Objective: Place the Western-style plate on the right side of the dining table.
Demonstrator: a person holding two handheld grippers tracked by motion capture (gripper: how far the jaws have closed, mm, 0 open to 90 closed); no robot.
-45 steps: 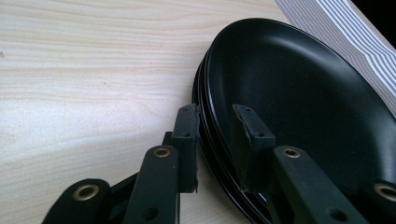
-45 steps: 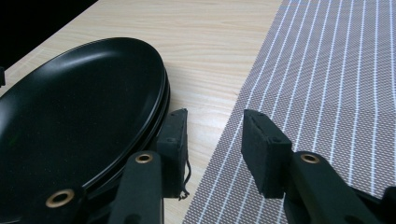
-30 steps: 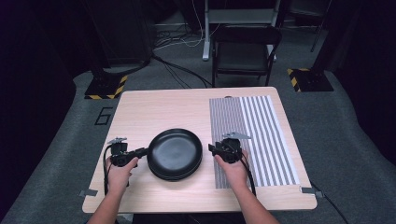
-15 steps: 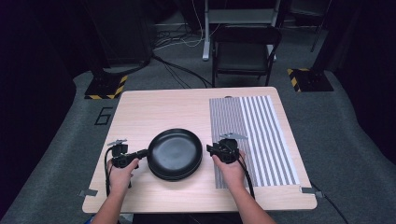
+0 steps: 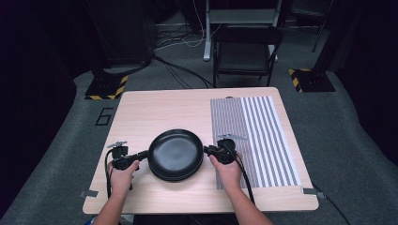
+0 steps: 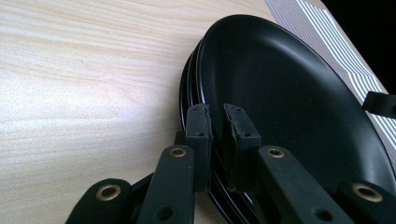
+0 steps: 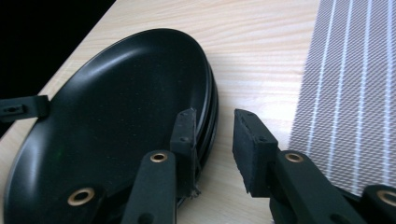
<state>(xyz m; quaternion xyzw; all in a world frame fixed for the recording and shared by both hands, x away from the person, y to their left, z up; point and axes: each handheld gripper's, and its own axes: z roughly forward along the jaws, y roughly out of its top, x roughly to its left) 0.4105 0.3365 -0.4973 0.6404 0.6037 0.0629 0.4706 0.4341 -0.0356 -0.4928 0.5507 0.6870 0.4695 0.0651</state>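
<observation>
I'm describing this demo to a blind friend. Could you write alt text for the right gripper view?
The right gripper's two black jaws stand open around the rim of the top plate in a stack of black plates, one jaw over the plate and the other outside on the wooden table. A grey striped mat lies to the right.

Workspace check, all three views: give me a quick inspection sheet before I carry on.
Surface: light wood table, striped grey mat on its right half.
Job's things: stack of black plates at front centre.
Clutter: nothing seen.
Grippers: left gripper clamps the top plate's rim; right gripper open, one jaw over the rim.
Cables: one trails from each gripper toward the person; more on the floor behind.
Surroundings: folding chair, dark carpet, hazard-striped bases.
</observation>
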